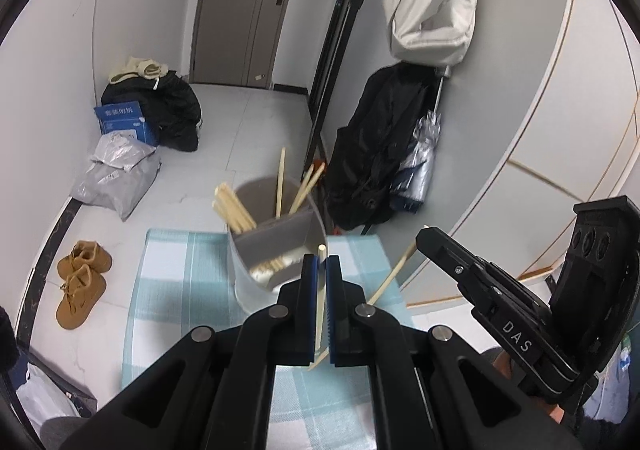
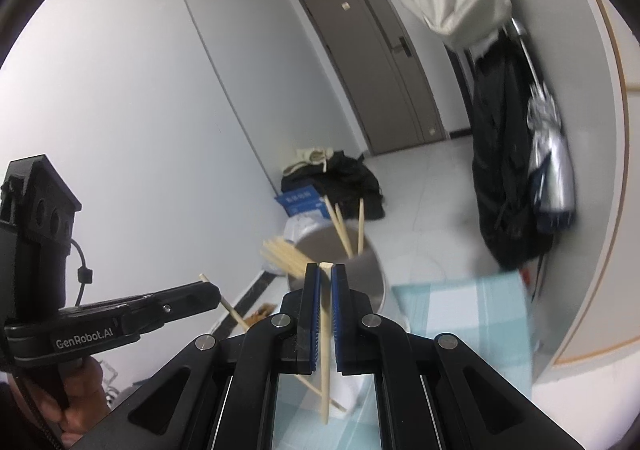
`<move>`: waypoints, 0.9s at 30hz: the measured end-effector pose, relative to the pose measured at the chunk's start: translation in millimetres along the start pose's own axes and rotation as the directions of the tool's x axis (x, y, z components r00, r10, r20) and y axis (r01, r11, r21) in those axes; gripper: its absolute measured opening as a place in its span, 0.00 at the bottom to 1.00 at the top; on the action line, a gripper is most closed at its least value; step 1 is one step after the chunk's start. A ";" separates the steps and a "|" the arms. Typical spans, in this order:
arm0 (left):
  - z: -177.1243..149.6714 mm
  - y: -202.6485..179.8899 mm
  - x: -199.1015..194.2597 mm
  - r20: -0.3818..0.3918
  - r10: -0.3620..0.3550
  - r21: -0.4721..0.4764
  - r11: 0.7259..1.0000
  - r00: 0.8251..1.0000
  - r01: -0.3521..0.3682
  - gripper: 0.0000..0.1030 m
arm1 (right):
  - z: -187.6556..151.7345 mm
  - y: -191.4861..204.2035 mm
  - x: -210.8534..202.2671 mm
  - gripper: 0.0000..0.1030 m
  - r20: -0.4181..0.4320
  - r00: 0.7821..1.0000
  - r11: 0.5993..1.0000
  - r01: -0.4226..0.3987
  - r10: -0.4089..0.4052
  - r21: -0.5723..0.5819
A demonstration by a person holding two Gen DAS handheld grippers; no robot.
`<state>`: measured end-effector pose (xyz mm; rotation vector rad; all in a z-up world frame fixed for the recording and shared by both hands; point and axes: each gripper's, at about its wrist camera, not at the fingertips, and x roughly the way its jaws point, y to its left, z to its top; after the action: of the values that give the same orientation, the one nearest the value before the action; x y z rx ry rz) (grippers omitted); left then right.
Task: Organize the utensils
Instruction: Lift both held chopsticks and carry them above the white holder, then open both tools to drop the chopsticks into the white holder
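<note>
Both tongs pinch one chopstick each: left gripper (image 1: 321,270) holds chopstick (image 1: 320,302), right gripper (image 2: 326,278) another (image 2: 326,350). Divided holder (image 1: 276,238) stands at the checked cloth's (image 1: 168,290) far edge.

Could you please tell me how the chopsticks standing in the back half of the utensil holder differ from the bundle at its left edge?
The three back chopsticks stand apart and nearly upright, their tips spread; the left bundle is packed together and leans out over the rim. The back ones rise higher above the utensil holder than the bundle does. Both groups are pale wood and sit behind the grey divider.
</note>
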<state>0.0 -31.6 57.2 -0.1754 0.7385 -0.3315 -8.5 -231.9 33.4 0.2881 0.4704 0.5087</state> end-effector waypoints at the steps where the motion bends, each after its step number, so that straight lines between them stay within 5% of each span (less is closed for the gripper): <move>1: 4.9 -0.6 -1.1 0.003 -0.007 -0.003 1.000 1.000 0.007 0.00 | 6.0 0.8 -1.0 0.05 0.007 1.000 1.000 0.000 0.000 -0.006; 16: 82.2 11.9 -18.5 0.107 0.004 -0.038 0.999 0.994 0.000 0.00 | 109.8 30.1 13.1 0.05 0.122 0.992 0.989 -0.024 0.042 -0.144; 27: 103.0 40.2 3.7 0.110 0.050 -0.063 0.997 0.993 -0.043 0.00 | 141.7 37.3 68.6 0.05 0.122 0.991 0.987 -0.036 0.056 -0.158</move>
<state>82.4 8.8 119.0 -0.2313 0.6417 -0.2530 100.1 -185.4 144.0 0.1801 0.2991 0.5660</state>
